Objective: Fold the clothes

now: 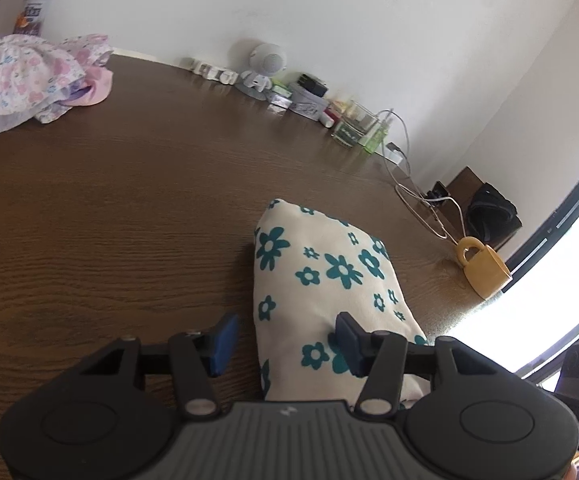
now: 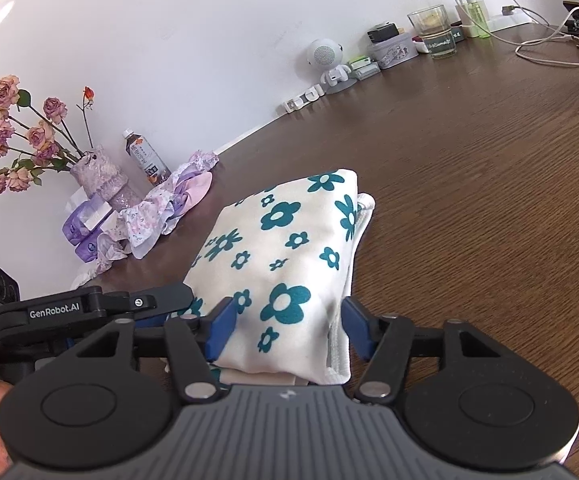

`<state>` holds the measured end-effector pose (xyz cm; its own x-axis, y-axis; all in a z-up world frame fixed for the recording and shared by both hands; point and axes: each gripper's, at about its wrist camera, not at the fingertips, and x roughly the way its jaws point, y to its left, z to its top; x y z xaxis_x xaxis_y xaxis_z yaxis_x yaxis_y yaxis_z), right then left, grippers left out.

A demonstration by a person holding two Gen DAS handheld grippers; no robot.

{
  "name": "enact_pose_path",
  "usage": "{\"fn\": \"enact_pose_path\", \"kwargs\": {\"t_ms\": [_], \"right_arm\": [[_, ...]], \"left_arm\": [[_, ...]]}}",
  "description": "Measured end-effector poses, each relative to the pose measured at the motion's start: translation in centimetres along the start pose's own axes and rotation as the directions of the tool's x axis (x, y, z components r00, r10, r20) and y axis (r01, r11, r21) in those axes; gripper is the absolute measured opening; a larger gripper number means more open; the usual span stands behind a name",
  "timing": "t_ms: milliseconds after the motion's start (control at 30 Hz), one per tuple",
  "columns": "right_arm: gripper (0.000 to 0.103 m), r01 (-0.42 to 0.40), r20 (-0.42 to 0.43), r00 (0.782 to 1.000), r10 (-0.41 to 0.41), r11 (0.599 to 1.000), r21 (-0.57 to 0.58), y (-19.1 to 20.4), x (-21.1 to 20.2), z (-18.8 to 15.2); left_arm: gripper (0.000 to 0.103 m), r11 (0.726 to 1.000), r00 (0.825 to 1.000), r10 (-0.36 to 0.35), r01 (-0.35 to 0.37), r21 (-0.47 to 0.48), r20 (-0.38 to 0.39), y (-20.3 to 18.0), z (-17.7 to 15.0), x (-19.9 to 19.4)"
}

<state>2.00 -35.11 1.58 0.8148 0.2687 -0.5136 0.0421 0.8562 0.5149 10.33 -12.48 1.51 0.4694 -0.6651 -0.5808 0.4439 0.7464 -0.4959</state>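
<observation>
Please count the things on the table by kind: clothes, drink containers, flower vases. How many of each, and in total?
Clothes: 2, the folded flowered cloth and the crumpled pink garment pile
Drink containers: 3, the yellow mug, the glass, the bottle
Flower vases: 1, the vase
Total: 6

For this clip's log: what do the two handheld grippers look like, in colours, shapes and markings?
Both match: the left gripper and right gripper have black linkage arms with silver pivot pins, blue pads on the fingers, round black side housings and a ribbed grey centre plate with a small white logo. In the right wrist view, the left one's side reads GenRobot.AI in white. No sleeve shows.
</observation>
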Motion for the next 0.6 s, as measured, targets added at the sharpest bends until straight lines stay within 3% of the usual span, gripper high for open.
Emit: {"fn": "enact_pose_path", "kwargs": {"t_ms": [33,167,233,300,333,400,433,467,567,600], "right_arm": [[0.037,0.002,-0.002,1.000,-0.002,1.000,-0.006,0.1,0.0,0.0],[0.038,0.000,-0.013,1.000,0.000,1.000,-0.007,0.0,0.0,0.1],[0.047,-0.012,-0.024,1.000,0.012,1.000,0.017,-0.2,0.0,0.3],[0.050,-0.034,-0.027,0.999,0.035,0.998,0.050,-0.6,0.0,0.6],[0.050,-0.036,-0.027,0.999,0.037,0.998,0.061,-0.7,0.0,0.7],[0.049,-0.008,-0.024,1.000,0.010,0.998,0.057,-0.6,0.3,0.8],[0.044,-0.009,-0.030,0.999,0.011,0.998,0.063,-0.7,0.6,0.8],[0.035,-0.010,-0.036,0.999,0.012,0.998,0.067,-0.8,0.8,0.8],[0.036,0.013,-0.037,0.999,-0.012,0.999,0.029,-0.2,1.0,0.7],[0.042,0.015,-0.038,0.999,-0.014,1.000,0.024,-0.1,1.0,0.8]], "left_arm": [[0.023,1.000,1.000,-0.017,0.017,0.004,-0.003,-0.1,0.0,0.1],[0.023,1.000,1.000,-0.008,0.008,0.025,0.003,-0.6,0.2,-0.1],[0.030,1.000,1.000,0.004,-0.004,0.014,0.010,-0.7,0.4,-0.3],[0.048,1.000,1.000,0.007,-0.007,0.019,0.019,-0.8,0.6,-0.5],[0.050,1.000,1.000,0.006,-0.006,0.014,0.017,-0.7,0.8,-0.4],[0.047,1.000,1.000,0.006,-0.006,0.001,-0.001,-0.5,0.9,0.0],[0.044,1.000,1.000,0.005,-0.006,-0.007,-0.015,-0.3,0.9,0.3],[0.029,1.000,1.000,-0.007,0.007,-0.015,-0.027,0.0,0.8,0.7],[0.026,0.997,0.999,-0.045,0.043,-0.060,-0.030,0.6,0.5,0.9],[0.026,0.996,0.998,-0.052,0.050,-0.072,-0.030,0.8,0.6,0.8]]}}
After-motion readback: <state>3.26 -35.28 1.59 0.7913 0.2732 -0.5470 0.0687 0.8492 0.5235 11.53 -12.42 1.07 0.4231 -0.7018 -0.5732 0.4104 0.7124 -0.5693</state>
